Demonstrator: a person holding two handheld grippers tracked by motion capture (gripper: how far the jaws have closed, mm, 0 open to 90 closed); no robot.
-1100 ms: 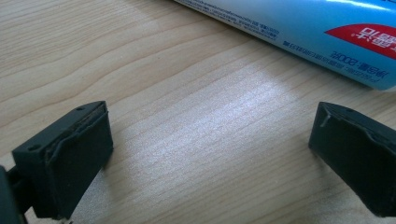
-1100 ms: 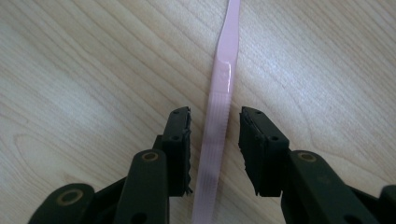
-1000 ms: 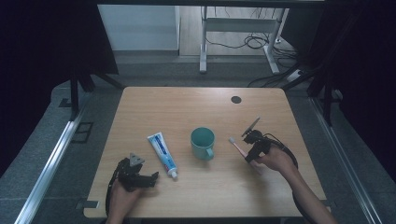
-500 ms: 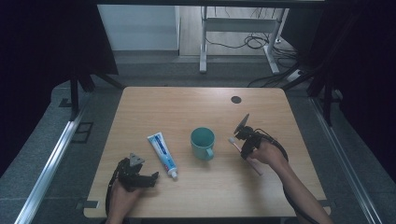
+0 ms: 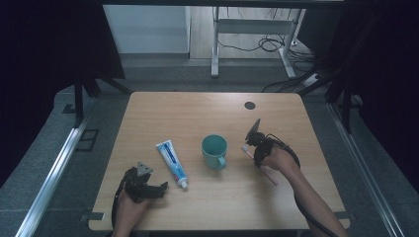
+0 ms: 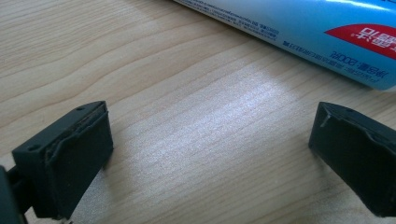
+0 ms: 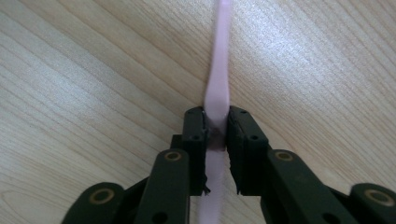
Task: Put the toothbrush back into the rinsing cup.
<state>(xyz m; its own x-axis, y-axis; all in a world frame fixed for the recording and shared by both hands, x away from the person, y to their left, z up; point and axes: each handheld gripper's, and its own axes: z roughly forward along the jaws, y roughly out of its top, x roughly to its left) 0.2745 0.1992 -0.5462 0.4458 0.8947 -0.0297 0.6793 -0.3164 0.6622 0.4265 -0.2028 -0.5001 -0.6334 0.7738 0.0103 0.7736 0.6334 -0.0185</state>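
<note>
Pink toothbrush (image 7: 218, 88) is clamped at its neck in the right claw (image 5: 253, 143), low over the counter (image 5: 197, 111), long axis along the jaws; teal mug (image 5: 214, 149) stands near. Left claw (image 6: 205, 154) gapes wide beside the toothpaste tube (image 5: 172, 157).

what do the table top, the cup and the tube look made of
Table top: pale wood or wood-look laminate, matte, with visible grain lines. Cup: teal, smooth, likely ceramic or plastic; hard to tell. Toothpaste tube: glossy printed plastic, with a sheen along it.

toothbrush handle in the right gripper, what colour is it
Pale pink. The toothbrush handle shows best in the right gripper view, clamped by the right gripper.
</note>
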